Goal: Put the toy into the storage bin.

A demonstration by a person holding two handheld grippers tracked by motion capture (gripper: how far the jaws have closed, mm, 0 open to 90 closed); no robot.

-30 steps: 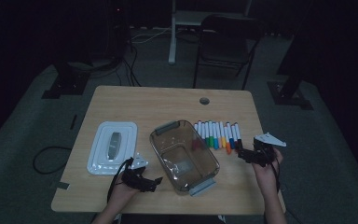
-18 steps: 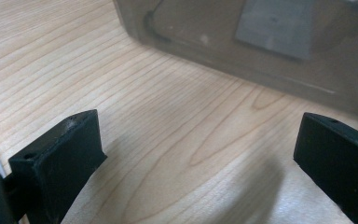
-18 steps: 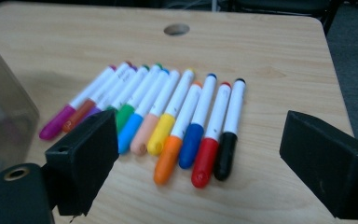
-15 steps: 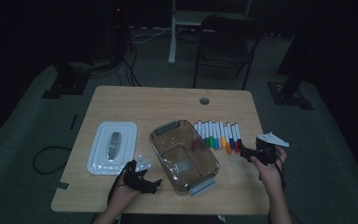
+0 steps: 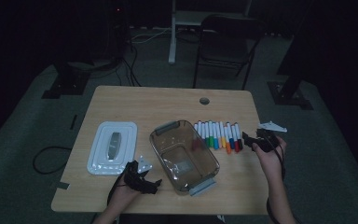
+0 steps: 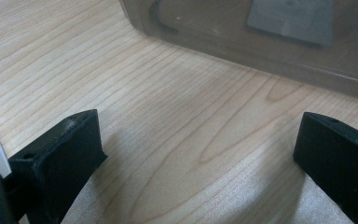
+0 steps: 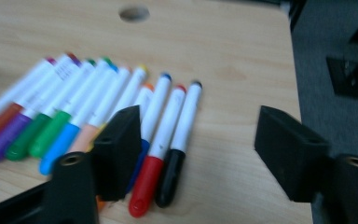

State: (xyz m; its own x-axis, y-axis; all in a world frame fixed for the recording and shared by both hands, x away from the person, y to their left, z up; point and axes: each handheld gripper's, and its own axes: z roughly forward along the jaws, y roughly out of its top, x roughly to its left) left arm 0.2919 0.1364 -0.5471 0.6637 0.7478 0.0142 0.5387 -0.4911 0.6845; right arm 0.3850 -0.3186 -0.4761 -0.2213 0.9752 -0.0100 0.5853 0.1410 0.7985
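Right gripper view: right gripper (image 7: 193, 140) sits low over the row of markers (image 7: 98, 112), jaws apart with nothing clamped. They have just been closing in, and the gap between them holds bare table (image 7: 223, 56) plus the black-capped marker (image 7: 179, 147) at the row's near end. Left-hand jaw overlaps the blue and orange markers from above; can't tell if it touches them. The red-capped marker (image 7: 156, 154) lies just beside the black one. Caps point toward the camera, white barrels away.

High view: right gripper (image 5: 254, 140) is at the right end of the marker row (image 5: 216, 135), held by the person's right hand (image 5: 270, 156). Markers lie side by side on the table (image 5: 168, 100), just right of the clear container (image 5: 184, 156), with the leftmost ones touching or overlapping its rim.

Left gripper view: left gripper (image 6: 193, 154) has jaws spread wide, nothing between them but wood grain. The container's wall (image 6: 261, 51) stands ahead of the jaws, not touching.

High view: left gripper (image 5: 142, 182) rests near the table's front edge, between the white lid (image 5: 112, 147) and the container. Lid lies flat, left of the container and apart from it. A small round hole (image 5: 204, 100) sits in the tabletop behind the markers.
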